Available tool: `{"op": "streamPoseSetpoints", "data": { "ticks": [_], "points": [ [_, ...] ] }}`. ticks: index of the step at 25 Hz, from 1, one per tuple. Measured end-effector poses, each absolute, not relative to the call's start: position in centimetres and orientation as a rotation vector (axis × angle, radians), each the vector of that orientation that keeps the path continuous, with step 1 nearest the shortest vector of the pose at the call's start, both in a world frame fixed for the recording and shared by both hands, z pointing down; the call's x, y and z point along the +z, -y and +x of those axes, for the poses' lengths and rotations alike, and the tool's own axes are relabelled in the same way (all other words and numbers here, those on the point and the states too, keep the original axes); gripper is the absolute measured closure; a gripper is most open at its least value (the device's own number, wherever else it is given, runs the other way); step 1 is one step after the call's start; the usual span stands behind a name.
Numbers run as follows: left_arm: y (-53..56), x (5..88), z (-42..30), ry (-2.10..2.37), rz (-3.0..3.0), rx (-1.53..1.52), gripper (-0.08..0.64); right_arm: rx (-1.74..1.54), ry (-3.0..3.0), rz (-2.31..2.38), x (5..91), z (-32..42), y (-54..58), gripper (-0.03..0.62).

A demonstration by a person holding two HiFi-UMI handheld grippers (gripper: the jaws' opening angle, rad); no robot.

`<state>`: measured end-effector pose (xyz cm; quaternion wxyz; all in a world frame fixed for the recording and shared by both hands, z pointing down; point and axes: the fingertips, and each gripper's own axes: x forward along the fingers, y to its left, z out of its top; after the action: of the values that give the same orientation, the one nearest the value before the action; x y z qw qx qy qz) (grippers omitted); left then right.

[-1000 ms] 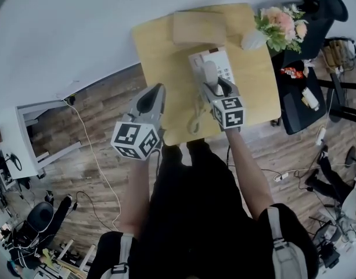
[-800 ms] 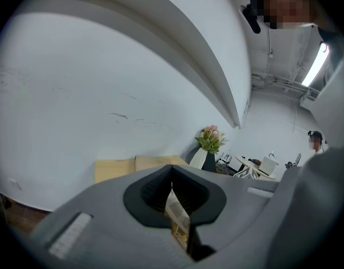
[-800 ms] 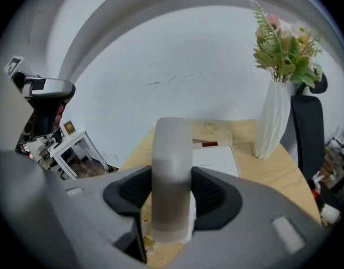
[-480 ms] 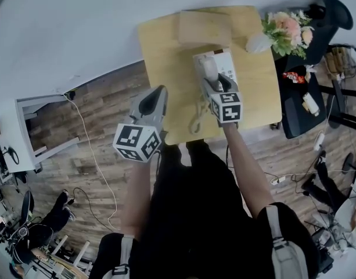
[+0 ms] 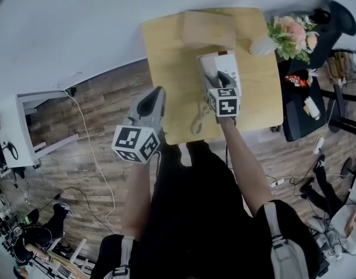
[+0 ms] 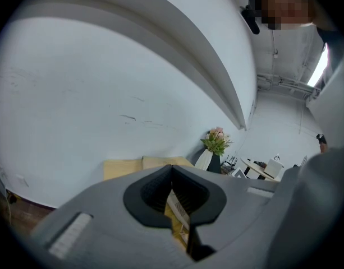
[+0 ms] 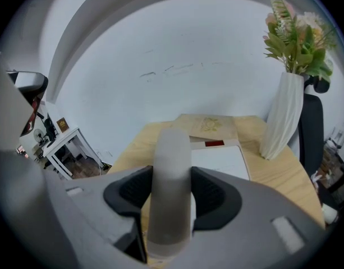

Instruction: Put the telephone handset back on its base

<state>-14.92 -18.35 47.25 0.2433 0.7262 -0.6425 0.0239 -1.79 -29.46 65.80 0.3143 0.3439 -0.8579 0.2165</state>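
Observation:
The pale grey handset stands between the jaws of my right gripper, which is shut on it. In the head view the handset hangs over the left part of the white telephone base on the wooden table; whether they touch I cannot tell. The base lies just beyond the handset's tip. A coiled cord runs toward the table's near edge. My left gripper hovers at the table's near-left corner, shut, with nothing in it.
A flat tan box lies behind the base. A white vase with flowers stands at the table's far right. A black side table and chair are to the right. Cables cross the wood floor.
My right gripper has carried the handset away from me, from the table's middle to over the base. The left gripper has stayed in place.

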Motion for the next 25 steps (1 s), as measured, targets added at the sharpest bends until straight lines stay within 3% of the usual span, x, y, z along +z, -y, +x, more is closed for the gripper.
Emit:
{"op": "streamPoseSetpoints", "data": {
  "ticks": [25],
  "points": [
    [17.8, 46.7, -16.1, 1.793, 1.960, 0.060, 0.551, 0.551, 2.194, 0.931, 66.9, -2.6, 29.8, 0.374]
  ]
}}
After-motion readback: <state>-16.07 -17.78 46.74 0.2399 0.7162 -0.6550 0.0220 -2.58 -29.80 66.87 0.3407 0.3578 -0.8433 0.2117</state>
